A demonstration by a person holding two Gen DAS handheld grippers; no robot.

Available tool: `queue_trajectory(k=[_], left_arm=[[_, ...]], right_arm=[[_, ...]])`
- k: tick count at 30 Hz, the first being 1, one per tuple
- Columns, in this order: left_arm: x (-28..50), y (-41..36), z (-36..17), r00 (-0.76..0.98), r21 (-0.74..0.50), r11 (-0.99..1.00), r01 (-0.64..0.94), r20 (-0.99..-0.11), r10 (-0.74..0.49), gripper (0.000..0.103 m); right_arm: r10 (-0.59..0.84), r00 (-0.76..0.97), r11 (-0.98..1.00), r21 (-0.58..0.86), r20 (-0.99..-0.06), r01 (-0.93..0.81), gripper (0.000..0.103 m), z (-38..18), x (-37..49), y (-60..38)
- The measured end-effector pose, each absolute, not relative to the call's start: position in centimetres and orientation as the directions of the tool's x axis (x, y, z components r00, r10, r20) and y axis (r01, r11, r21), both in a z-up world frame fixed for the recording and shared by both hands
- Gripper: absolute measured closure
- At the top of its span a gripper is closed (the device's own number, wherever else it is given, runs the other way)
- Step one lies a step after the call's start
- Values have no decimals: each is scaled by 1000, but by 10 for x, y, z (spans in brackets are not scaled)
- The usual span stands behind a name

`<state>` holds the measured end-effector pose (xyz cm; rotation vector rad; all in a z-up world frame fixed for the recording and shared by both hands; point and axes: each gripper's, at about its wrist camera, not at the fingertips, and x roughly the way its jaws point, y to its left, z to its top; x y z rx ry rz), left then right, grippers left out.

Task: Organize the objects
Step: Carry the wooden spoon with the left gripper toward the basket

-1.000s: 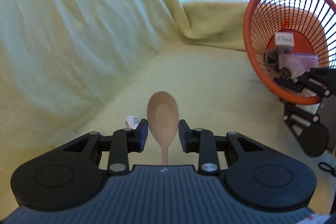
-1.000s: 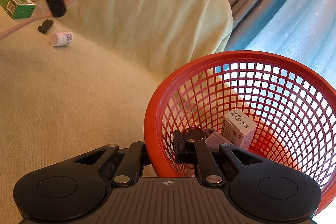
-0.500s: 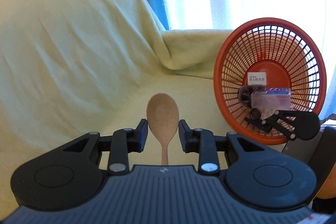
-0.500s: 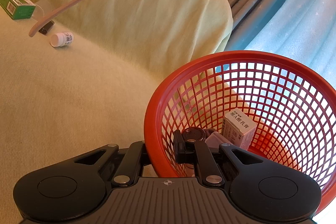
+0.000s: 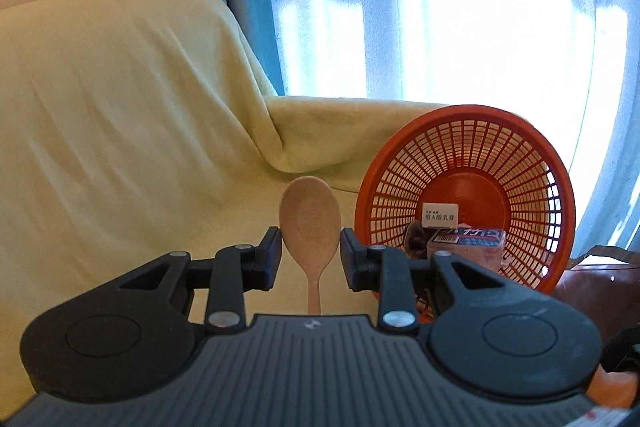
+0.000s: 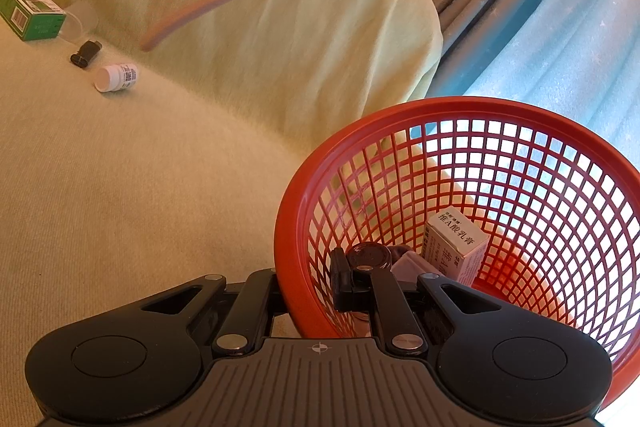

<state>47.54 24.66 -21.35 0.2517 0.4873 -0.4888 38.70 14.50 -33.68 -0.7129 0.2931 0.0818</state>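
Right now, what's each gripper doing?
Left gripper: shut on the wooden spoon, held in the air.
Right gripper: shut on the orange basket rim.

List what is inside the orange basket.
Inside the orange basket: a white carton with printed characters, a clear wrapped pack and a dark round item. The right claw, clamped on the rim, hides whatever lies beneath them.

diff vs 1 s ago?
The left hand-held gripper lifted the wooden spoon off the sofa and swung it toward the red basket. The right hand-held gripper stayed clamped on the basket rim; box, bottle and black cap on the sofa unmoved.
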Motion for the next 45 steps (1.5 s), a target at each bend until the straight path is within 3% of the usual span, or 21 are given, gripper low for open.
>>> queue_trajectory(k=[16,24,45], left_arm=[[481,179,-207,688,2,788,616,-490,-536,76],[497,143,-213,609,-188,742,643,-462,-645,76],[495,198,-219,681,-144,820,554,-489,-545,66]], right_arm=[[-22,956,764,-622,-293,-173,96,-335,388,146],[-20,956,768,-616,-294,-173,96,-335,390,146],[-18,956,775,-608,-294,-173,96,-335,392,148]])
